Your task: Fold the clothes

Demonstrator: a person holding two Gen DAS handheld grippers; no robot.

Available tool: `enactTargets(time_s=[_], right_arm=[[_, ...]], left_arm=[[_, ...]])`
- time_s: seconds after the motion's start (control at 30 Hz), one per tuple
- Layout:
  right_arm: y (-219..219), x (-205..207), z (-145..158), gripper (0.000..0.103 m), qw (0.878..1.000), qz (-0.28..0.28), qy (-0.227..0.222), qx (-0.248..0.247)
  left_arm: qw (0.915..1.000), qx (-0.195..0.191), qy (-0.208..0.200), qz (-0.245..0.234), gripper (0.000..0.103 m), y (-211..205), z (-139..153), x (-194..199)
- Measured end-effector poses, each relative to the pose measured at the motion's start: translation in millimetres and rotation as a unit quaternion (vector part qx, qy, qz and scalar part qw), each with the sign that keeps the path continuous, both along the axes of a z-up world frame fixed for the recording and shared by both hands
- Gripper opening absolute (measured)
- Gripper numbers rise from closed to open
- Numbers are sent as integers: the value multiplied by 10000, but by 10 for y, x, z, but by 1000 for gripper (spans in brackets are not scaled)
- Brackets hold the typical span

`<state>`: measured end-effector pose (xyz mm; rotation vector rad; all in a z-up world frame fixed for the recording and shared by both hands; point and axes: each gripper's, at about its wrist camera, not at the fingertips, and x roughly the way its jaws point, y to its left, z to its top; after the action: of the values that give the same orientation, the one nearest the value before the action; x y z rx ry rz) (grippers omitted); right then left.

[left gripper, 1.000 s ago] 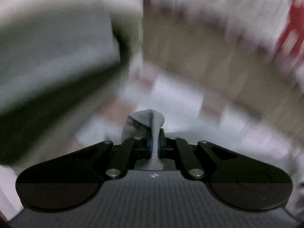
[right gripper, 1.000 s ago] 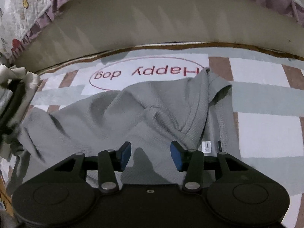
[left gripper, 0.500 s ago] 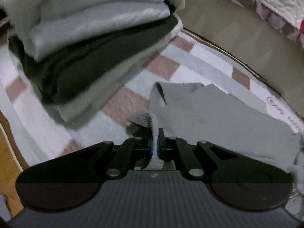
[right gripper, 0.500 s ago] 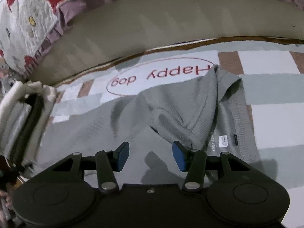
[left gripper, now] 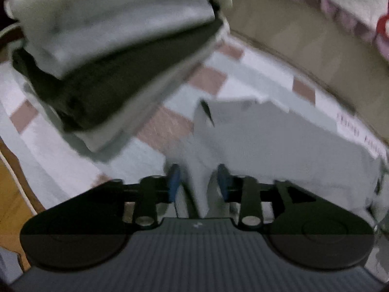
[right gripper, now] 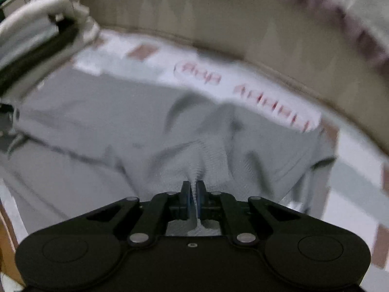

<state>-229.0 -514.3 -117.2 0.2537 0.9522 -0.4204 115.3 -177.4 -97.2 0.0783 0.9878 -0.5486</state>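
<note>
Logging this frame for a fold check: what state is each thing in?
Left gripper: jaws open, cloth strip between them.
Right gripper: jaws shut on the garment.
Grey knit garment: spread on the mat, bunched.
Stack of folded clothes: folded, piled.

Blurred view, left gripper (left gripper: 198,182) with blue pads spread apart, a strip of the grey shirt (left gripper: 267,141) between them untouched, shirt lying flat on the checked mat (left gripper: 136,160), stack of folded clothes (left gripper: 109,56) near the mat's left edge
</note>
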Motion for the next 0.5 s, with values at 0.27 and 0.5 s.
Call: enactTargets(time_s=[0.27, 0.5], right_arm=[[-14, -348, 276, 6, 9948, -883, 354, -362], [-128, -269, 171, 6, 9929, -994, 574, -322]], left_arm=[[9995, -158, 258, 74, 42, -24, -97, 94], [9985, 348, 356, -246, 55, -207, -288, 57]])
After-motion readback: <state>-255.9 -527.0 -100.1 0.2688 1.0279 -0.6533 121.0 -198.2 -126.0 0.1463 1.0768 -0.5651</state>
